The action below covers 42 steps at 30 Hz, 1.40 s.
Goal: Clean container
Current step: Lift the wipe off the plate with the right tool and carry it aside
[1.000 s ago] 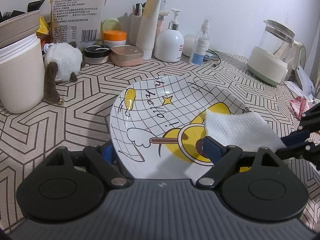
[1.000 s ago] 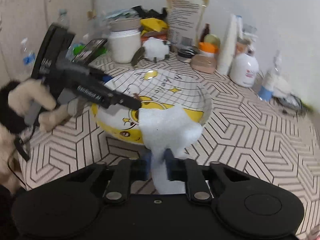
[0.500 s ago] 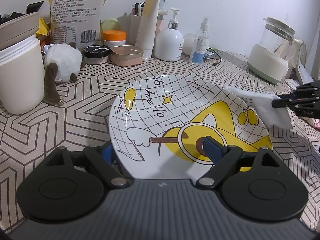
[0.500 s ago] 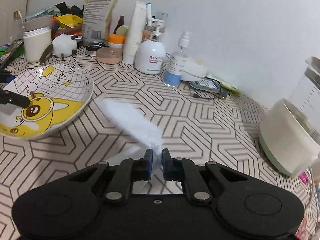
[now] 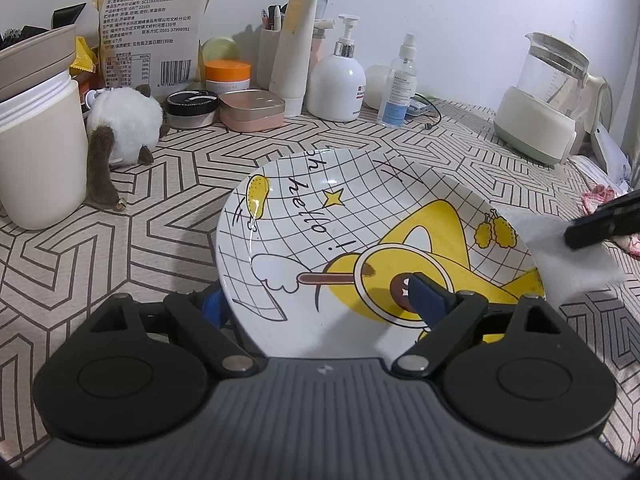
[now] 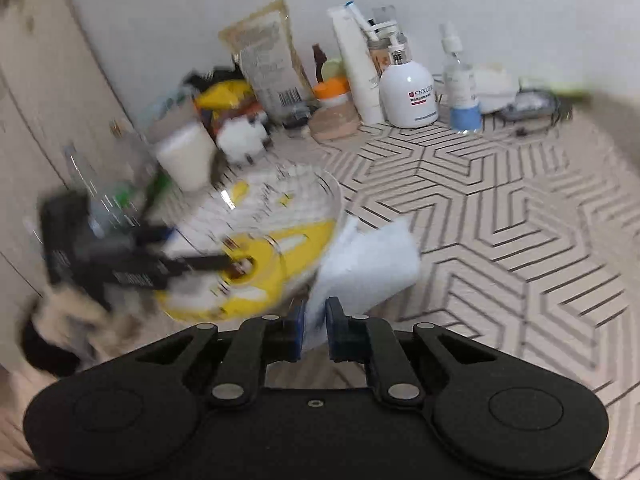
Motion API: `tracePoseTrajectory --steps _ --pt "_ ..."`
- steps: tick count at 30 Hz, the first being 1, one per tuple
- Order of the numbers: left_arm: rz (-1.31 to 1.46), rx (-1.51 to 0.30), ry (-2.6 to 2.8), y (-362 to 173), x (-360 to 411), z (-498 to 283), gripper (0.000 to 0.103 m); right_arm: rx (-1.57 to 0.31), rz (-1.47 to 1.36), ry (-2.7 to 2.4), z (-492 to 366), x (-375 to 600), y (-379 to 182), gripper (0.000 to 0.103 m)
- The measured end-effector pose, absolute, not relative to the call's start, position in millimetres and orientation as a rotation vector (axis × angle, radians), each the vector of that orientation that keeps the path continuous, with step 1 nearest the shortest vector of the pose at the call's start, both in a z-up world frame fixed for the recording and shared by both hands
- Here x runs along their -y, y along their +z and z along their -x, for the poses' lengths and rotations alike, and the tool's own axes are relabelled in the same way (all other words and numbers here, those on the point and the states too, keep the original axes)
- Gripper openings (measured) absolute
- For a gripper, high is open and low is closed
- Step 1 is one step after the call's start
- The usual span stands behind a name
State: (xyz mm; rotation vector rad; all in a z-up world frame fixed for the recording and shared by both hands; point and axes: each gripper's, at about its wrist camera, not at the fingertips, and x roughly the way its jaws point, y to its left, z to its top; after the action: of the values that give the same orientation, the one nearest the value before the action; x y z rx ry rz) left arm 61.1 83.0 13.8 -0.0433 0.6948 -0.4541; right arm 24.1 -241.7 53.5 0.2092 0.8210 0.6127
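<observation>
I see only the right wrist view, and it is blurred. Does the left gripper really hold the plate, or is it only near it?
Observer: It holds it. In the left wrist view the left gripper has the near rim of the plate between its pads. One blue pad is on the printed face and the other is behind the rim. The plate is tilted up.
Operator: Thank you. Is something fragile on the plate's right side, outside my view?
Observer: Yes. A glass kettle on a pale base stands at the far right near the wall, apart from the plate.
</observation>
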Motion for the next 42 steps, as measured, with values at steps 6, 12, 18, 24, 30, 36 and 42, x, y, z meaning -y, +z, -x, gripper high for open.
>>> tracePoseTrajectory --steps 6,12,18,24,30,36,42 --pt "0.039 -0.694 -0.452 14 -82 -60 0.090 -0.768 -0.447 0.666 -23 281 64 0.014" --pt "0.028 -0.695 -0.448 14 -80 -60 0.090 -0.820 -0.142 0.368 -14 293 43 0.032" --pt "0.032 -0.696 -0.453 14 -80 -60 0.091 -0.693 0.099 0.359 15 267 52 0.049" --pt "0.035 -0.696 -0.454 14 -81 -60 0.091 -0.535 0.526 0.424 35 209 51 0.067" --pt "0.034 -0.696 -0.454 14 -80 -59 0.091 -0.601 0.631 0.535 12 180 29 0.064" --pt "0.033 -0.696 -0.453 14 -81 -59 0.091 -0.744 0.233 0.557 -47 226 41 0.003" --pt "0.029 -0.697 -0.452 14 -80 -59 0.091 -0.722 -0.372 0.605 -76 314 55 0.004"
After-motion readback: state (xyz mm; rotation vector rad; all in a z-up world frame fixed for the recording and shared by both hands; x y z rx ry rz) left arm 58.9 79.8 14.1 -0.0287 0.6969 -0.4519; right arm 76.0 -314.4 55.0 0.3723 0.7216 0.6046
